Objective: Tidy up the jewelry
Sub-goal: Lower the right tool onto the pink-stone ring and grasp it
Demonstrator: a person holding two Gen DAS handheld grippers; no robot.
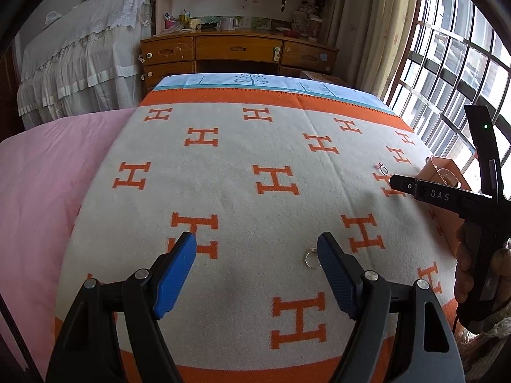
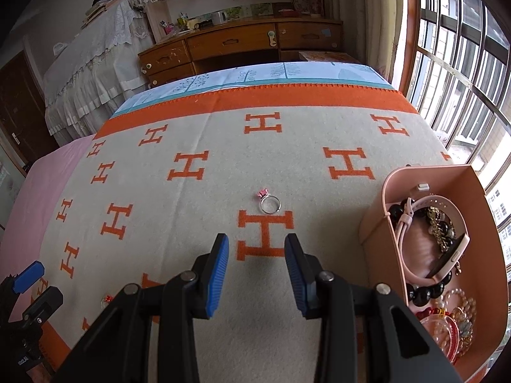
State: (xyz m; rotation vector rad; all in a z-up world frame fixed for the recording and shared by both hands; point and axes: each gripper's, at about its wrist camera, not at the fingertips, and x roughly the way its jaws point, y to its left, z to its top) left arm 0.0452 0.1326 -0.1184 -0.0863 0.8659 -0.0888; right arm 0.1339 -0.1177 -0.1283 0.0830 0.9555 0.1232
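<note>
A silver ring with a pink stone [image 2: 267, 202] lies on the blanket just ahead of my right gripper [image 2: 257, 257], which is open and empty. It shows small in the left wrist view [image 1: 382, 168]. A second silver ring [image 1: 311, 259] lies by the right finger of my open, empty left gripper [image 1: 257, 255]; it shows faintly in the right wrist view [image 2: 106, 301]. A pink jewelry box [image 2: 380, 223] at the right holds beaded bracelets, a chain and a pink watch [image 2: 447, 257].
The grey blanket with orange H marks [image 1: 242, 198] covers the bed, with a pink sheet [image 1: 38, 191] at the left. A wooden desk [image 1: 236, 49] stands beyond the bed and a barred window [image 1: 453, 63] at the right.
</note>
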